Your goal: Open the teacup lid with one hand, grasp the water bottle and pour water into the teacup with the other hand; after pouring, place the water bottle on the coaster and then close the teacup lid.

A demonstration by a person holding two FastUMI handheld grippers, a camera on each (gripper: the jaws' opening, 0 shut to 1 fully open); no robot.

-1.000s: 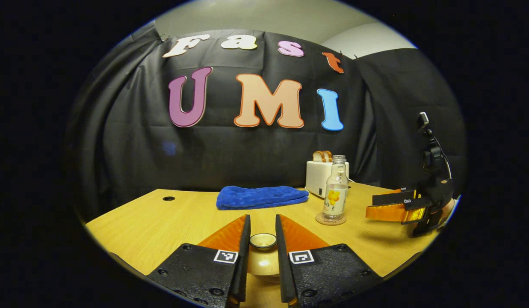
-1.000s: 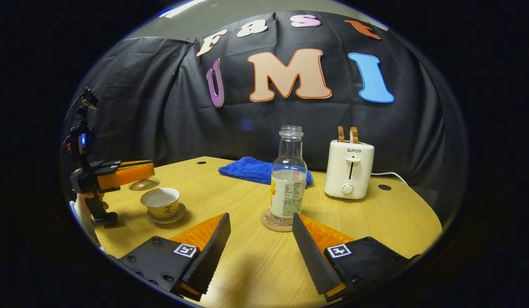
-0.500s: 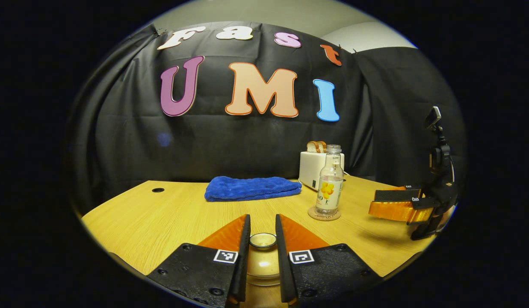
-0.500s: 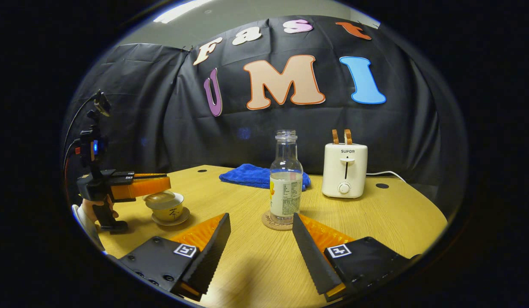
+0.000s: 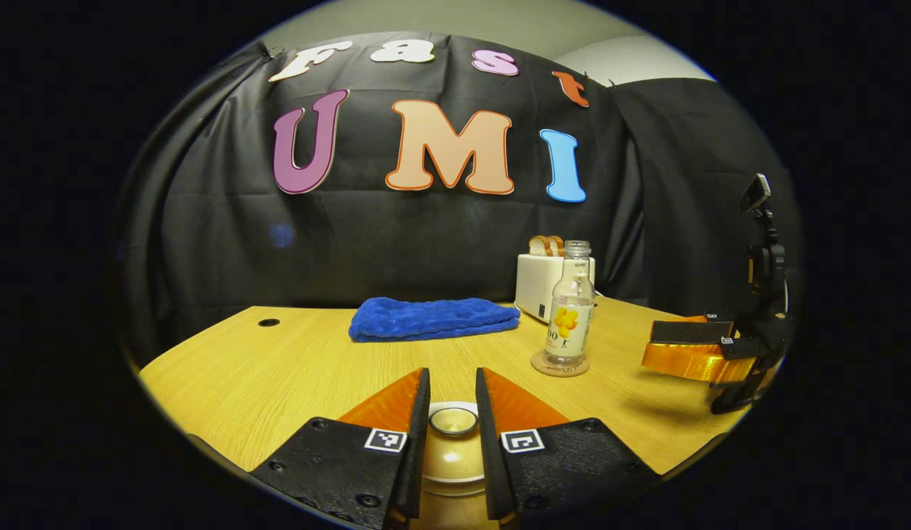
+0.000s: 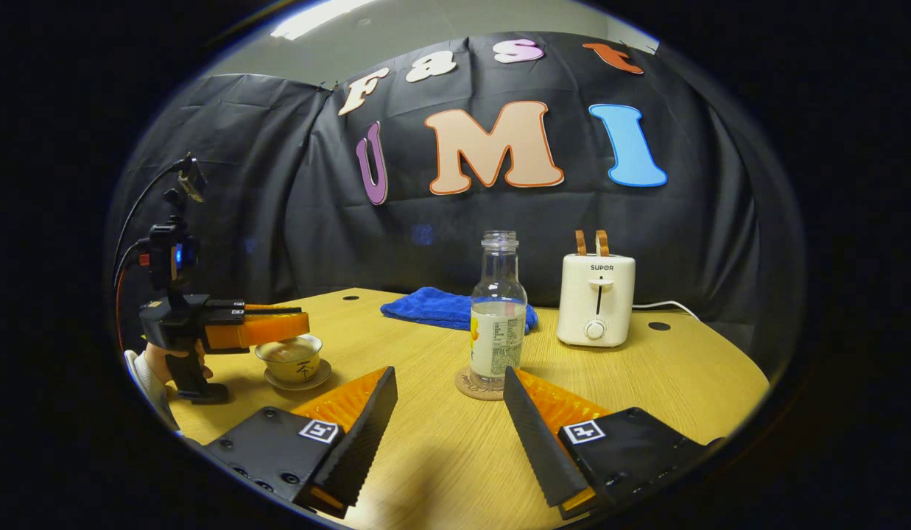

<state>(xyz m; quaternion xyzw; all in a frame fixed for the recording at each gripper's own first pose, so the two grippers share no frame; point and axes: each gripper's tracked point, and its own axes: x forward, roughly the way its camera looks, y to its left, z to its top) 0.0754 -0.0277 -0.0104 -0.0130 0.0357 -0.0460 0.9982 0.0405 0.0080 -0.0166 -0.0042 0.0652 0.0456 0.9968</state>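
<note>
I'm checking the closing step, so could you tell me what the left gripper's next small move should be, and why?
Probably open the left gripper and let go: the lid it pinches appears seated on the teacup, and the bottle already stands on its coaster.

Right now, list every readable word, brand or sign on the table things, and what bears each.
"SUPOR": toaster front.
Bottle label: print too small to read.
Teacup: one dark character, too blurred to read.
Left claw, right claw: square code tags, no words.
</note>
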